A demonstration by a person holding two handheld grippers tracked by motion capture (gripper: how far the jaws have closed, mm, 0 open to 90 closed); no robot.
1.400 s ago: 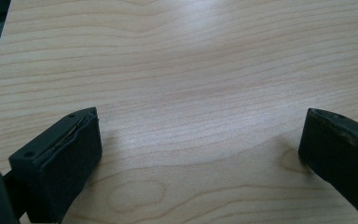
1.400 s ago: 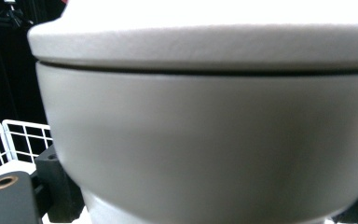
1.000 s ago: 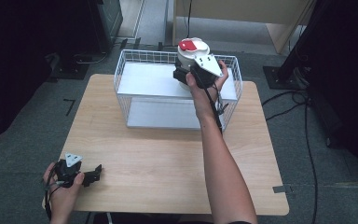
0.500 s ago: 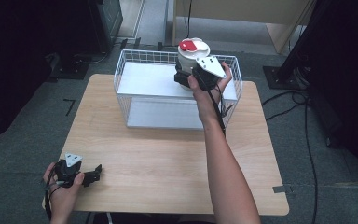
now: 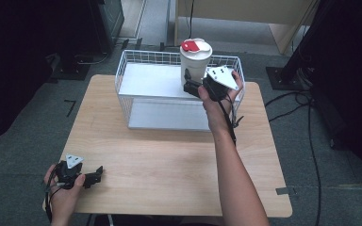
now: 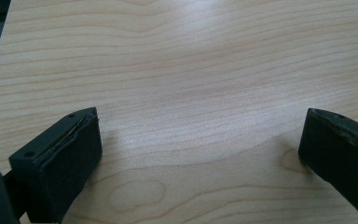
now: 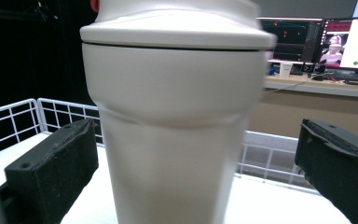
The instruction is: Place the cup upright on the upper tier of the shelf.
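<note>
A white tumbler (image 5: 194,63) with a red tab on its lid stands upright in the back right of a white wire basket (image 5: 136,61). My right gripper (image 5: 192,85) is at its lower body, jaws open on either side. In the right gripper view the tumbler (image 7: 172,116) stands between the two black jaws of that gripper (image 7: 198,140), with a gap at each side. My left gripper (image 5: 93,176) rests on the wooden table (image 5: 169,160) at the near left corner. Its jaws are open over bare wood in the left gripper view (image 6: 200,135).
The basket has a white floor and sits at the table's far edge. Dark floor with cables (image 5: 306,122) surrounds the table. A desk with lit monitors (image 7: 335,44) lies far behind the basket.
My right gripper has slid down and back from the tumbler's top toward its base, so more of the white body shows. The tumbler and my left gripper have stayed put.
</note>
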